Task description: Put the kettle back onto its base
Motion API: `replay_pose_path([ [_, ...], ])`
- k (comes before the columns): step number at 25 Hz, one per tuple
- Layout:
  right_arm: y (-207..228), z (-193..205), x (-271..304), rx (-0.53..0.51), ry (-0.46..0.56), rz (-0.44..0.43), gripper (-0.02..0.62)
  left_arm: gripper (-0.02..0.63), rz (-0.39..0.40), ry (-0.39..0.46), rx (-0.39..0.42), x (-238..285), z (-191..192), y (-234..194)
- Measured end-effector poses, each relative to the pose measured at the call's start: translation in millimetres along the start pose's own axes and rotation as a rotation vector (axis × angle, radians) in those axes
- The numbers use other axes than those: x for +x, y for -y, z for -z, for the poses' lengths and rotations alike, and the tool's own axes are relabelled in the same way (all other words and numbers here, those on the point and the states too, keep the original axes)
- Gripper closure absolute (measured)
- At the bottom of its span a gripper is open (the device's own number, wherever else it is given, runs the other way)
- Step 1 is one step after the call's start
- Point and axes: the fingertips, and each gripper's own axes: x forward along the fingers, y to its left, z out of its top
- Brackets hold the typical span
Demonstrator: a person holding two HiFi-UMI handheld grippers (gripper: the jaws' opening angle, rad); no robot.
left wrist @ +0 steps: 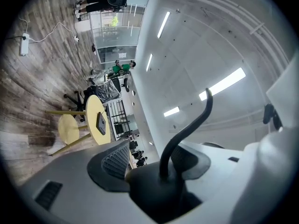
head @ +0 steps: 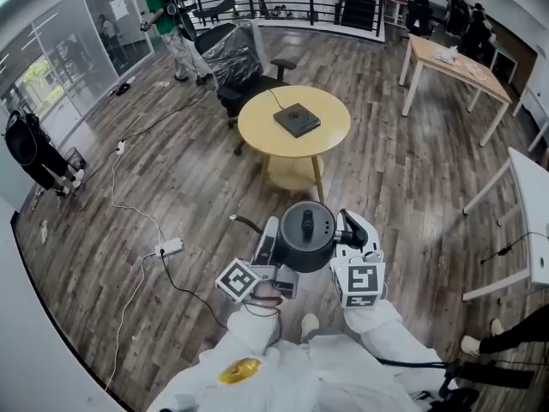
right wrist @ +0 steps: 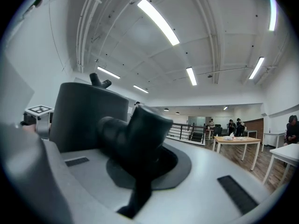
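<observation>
Both left tongs [head: 276, 249] and right tongs [head: 345, 233] clamped the kettle [head: 306, 237], apart from the counter [head: 257, 136], whose middle carried the base [head: 297, 119].

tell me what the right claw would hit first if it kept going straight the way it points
The kettle: the right claw is shut on its handle. Beyond that, likely the round table with the base, though depth is unclear.

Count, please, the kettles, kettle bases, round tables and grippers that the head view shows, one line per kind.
kettle: 1
kettle base: 1
round table: 1
grippers: 2 (left gripper, right gripper)
Total: 5
</observation>
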Motion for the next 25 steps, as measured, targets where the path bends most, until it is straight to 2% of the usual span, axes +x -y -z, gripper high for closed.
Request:
replay_pose_path([
  [4, 20.5, -0.2, 26.4, 0.006, 0.022, -0.01, 0.586, 0.344, 0.015, 0.001, 0.047, 30.8, -0.9, -9.8],
  [7, 29.2, 2.3, 42.3, 0.016, 0.027, -0.015, 0.586, 0.344, 0.001, 0.015, 0.017, 47.8, -0.9, -13.2],
  [12, 37.8, 7.9, 66.7, 0.015, 0.017, -0.043, 0.586, 0.344, -0.012, 0.03, 0.031, 66.1, -5.5, -26.6],
  [15, 37.2, 10.4, 83.8, 0.017, 0.018, -0.057, 0.586, 0.344, -0.026, 0.043, 0.011, 76.5, -13.1, -34.0],
  [25, 61.3, 18.7, 132.1, 0.012, 0.003, -0.043, 0.586, 0.344, -0.024, 0.033, -0.01, 127.8, -19.9, -57.0],
])
